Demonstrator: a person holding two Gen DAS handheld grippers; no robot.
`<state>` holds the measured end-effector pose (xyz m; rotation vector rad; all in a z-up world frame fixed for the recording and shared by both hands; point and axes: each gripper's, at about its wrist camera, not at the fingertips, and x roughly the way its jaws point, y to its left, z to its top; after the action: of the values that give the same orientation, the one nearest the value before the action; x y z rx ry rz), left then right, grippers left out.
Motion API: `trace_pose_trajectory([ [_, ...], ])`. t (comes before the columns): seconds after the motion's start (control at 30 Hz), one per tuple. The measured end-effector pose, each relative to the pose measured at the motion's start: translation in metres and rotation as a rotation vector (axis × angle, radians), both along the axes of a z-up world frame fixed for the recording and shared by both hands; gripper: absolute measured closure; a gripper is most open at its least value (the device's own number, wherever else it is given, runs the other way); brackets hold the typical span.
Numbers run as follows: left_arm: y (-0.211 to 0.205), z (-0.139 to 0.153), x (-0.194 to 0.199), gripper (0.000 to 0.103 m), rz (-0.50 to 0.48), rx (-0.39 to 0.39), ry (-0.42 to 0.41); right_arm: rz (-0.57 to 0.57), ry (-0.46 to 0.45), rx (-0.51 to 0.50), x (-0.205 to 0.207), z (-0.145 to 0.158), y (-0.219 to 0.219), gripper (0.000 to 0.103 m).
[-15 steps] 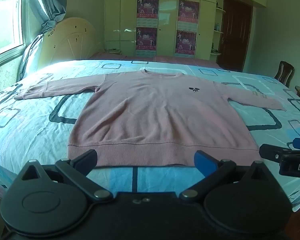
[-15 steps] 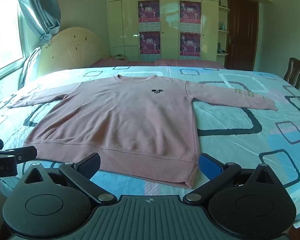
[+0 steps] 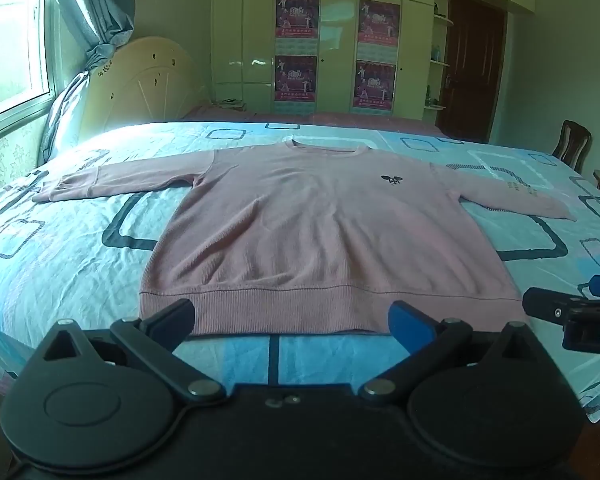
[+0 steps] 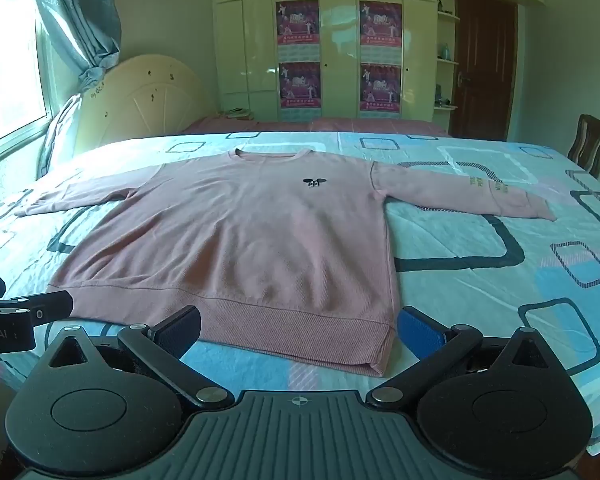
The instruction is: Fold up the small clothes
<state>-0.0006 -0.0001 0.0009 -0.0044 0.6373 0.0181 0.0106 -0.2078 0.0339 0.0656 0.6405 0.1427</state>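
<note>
Because the pink sweater (image 3: 324, 236) is lying flat on the bed (image 3: 60, 264), we are holding the left gripper (image 3: 292, 320) and the right gripper (image 4: 300, 328) spread wide and empty at its hem (image 4: 284, 328), ready for a first fold.

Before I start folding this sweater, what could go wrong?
1. Both the left gripper and right gripper are open at the hem of the sweater; a deep pinch may also catch the bedsheet.
2. The sleeves lie spread wide and could drag or bunch up.
</note>
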Motion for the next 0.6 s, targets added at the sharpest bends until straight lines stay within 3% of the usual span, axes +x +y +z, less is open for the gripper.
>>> trace_pose_trajectory([
  [0.6,0.0001,0.0002,0.0013,0.001,0.0,0.008,0.003,0.006,0.003,0.0,0.0007,-0.0019,-0.0006,0.0],
])
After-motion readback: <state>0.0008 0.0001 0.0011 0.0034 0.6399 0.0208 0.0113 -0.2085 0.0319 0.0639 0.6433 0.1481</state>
